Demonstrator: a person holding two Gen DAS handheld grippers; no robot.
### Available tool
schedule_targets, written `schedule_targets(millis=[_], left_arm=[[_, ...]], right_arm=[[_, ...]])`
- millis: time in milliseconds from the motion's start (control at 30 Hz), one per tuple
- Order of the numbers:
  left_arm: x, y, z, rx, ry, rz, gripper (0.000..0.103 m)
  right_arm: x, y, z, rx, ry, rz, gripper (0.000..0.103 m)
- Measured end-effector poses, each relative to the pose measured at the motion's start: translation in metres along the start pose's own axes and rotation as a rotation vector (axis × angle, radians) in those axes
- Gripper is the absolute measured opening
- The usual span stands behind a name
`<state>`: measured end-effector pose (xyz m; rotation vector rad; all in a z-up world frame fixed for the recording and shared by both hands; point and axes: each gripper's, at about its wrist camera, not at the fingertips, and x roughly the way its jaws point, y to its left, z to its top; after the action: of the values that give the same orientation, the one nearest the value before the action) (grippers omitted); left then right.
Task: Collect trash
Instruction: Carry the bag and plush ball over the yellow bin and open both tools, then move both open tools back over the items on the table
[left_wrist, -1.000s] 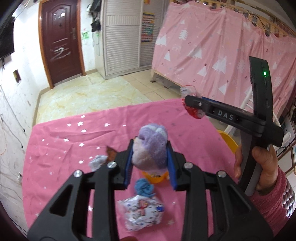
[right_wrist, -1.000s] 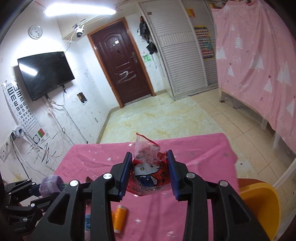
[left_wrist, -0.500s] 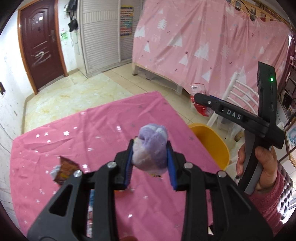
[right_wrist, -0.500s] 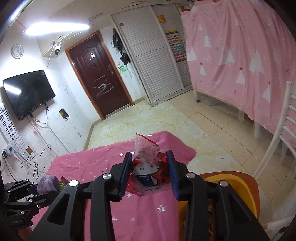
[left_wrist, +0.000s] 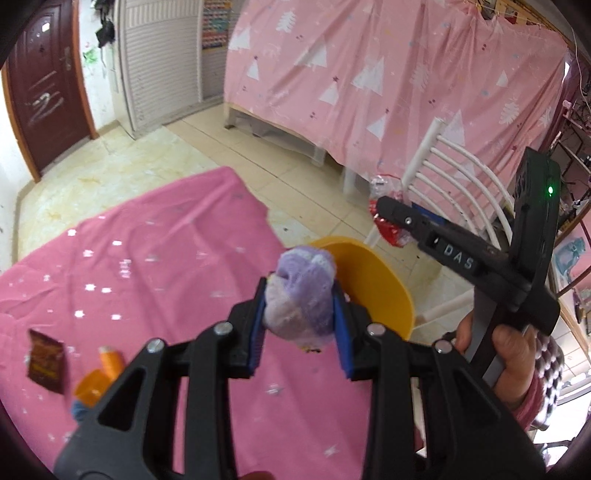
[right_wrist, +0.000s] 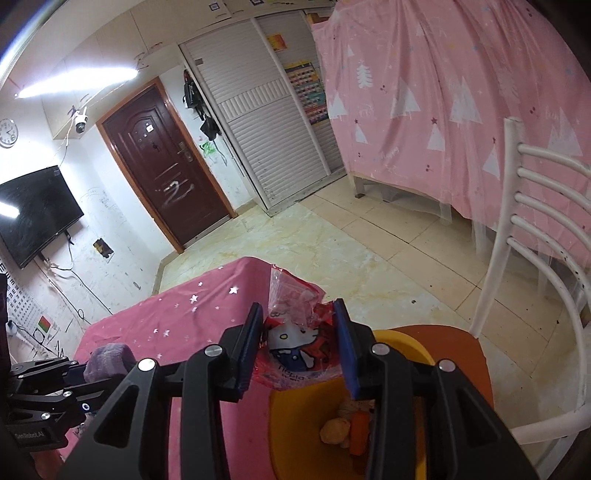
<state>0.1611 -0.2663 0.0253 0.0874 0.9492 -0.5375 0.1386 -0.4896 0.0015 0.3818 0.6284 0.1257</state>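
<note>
My left gripper (left_wrist: 300, 301) is shut on a purple fuzzy wad (left_wrist: 301, 295), held above the table's right edge, near the yellow bin (left_wrist: 373, 280). My right gripper (right_wrist: 300, 332) is shut on a red Hello Kitty wrapper (right_wrist: 295, 339), held over the yellow bin (right_wrist: 295, 435), which sits on an orange chair seat (right_wrist: 461, 350) and holds several scraps. The right gripper and its wrapper (left_wrist: 388, 221) show in the left wrist view; the left gripper's wad (right_wrist: 109, 360) shows at lower left in the right wrist view.
The table has a pink star cloth (left_wrist: 147, 266). On it lie a brown wrapper (left_wrist: 46, 360) and an orange thread spool (left_wrist: 107, 365). A white chair back (right_wrist: 535, 229) rises right of the bin. A pink curtain (left_wrist: 388, 74) hangs behind.
Both grippers have swung right, from over the middle of the table to its right edge and the yellow bin. Each keeps hold of its piece.
</note>
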Motion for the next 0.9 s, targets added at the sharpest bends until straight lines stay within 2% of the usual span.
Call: schedule_targets(millis=[300, 467, 600, 900], left_arm=[[0.031, -0.037, 0.007, 0.021, 0.039, -0.042, 0.031], [0.039, -0.047, 0.012, 0.019, 0.045, -0.039, 0.04], [0.038, -0.05, 0.012, 0.023, 0.035, -0.027, 0.063], [0.027, -0.04, 0.011, -0.013, 0.006, -0.021, 0.068]], right_arm=[[0.002, -0.037, -0.015, 0.066, 0.032, -0.015, 0.032], [0.007, -0.049, -0.022, 0.084, 0.06, -0.021, 0.035], [0.009, -0.052, -0.023, 0.106, 0.069, -0.007, 0.04], [0.011, -0.046, -0.022, 0.096, 0.078, 0.0, 0.047]])
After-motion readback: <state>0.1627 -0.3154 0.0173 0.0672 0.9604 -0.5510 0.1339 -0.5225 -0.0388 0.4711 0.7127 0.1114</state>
